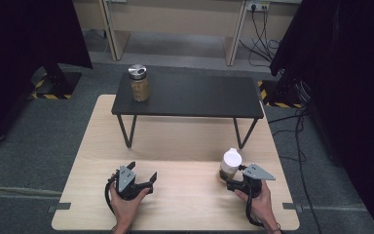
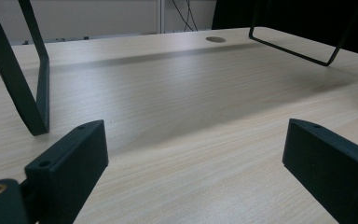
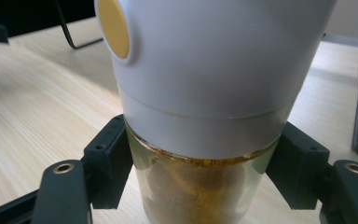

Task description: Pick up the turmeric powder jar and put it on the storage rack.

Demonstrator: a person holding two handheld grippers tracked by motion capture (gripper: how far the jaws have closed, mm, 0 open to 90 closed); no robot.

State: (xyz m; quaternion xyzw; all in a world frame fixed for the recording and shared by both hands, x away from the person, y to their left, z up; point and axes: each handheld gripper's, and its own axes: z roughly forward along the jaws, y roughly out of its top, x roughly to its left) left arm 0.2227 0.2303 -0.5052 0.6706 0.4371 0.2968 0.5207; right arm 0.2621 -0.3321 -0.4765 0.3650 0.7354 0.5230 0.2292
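Overhead, we see the left gripper near the table's front edge, the right gripper at a white-capped jar toward the front right corner; a steel-lidded jar stands on the black shelf's left end; our left gripper view shows jaws spread over bare wood; our right gripper view shows jaws clasping the glass under the cap, with a yellow button.

I'm working in a lab-like test room: black curtains, hazard-taped stand feet, loose cables, grey carpet, wall sockets.
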